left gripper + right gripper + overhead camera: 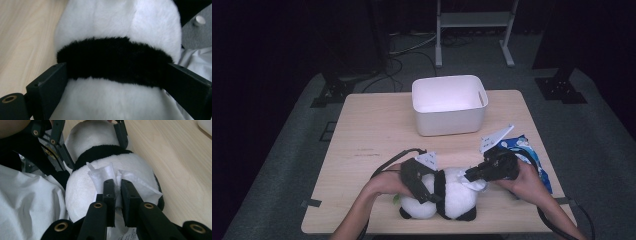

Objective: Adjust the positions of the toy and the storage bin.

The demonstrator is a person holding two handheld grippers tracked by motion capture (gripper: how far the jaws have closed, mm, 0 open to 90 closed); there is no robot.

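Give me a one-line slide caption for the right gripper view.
Right tool shut on a white wipe pressed to the plush panda, which the left tool clamps at its black band.

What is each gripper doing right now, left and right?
Left gripper: jaws closed around the panda plush.
Right gripper: jaws shut on a white wipe, held against the plush.

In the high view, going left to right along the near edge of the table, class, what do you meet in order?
Left hand-held gripper → panda plush toy → white wipe → right hand-held gripper → blue packet.
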